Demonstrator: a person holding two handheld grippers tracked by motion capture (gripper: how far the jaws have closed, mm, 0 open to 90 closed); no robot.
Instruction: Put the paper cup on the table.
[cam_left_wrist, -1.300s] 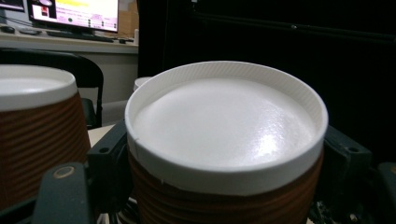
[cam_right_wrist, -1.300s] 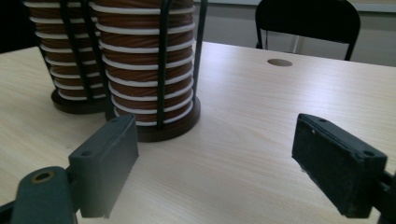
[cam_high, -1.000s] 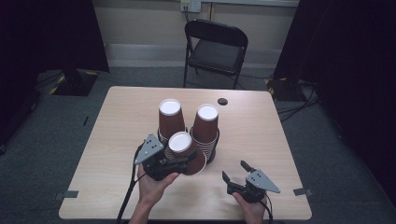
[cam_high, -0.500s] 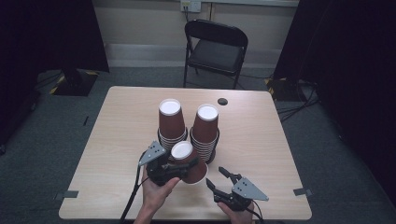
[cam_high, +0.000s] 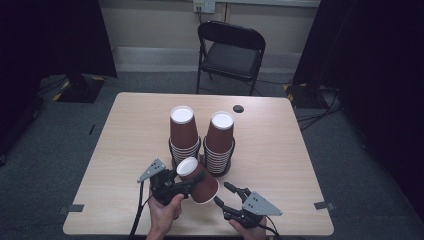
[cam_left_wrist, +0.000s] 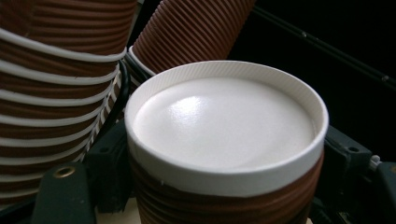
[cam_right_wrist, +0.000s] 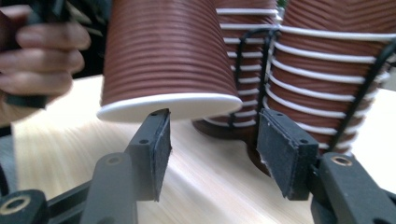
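A brown ribbed paper cup (cam_high: 200, 181) hangs upside down and tilted just above the table's front, white base up. My left gripper (cam_high: 189, 179) is shut on its upper wall; in the left gripper view the cup (cam_left_wrist: 224, 140) sits between both jaws. My right gripper (cam_high: 222, 194) is just right of the cup, pointing at it. Its jaws have just been closing and stand partly open with nothing between the pads (cam_right_wrist: 156, 144). The cup's white rim (cam_right_wrist: 168, 106) hovers right above the left pad's tip.
Two tall stacks of upturned brown cups (cam_high: 181, 132) (cam_high: 220, 140) stand in black wire holders just behind the held cup. A small black disc (cam_high: 238, 108) lies at the table's (cam_high: 115, 150) far edge. A folding chair (cam_high: 230, 50) stands beyond.
The left gripper has lowered the cup toward the table's front. The right gripper has moved left up to the cup, and its jaws have narrowed.
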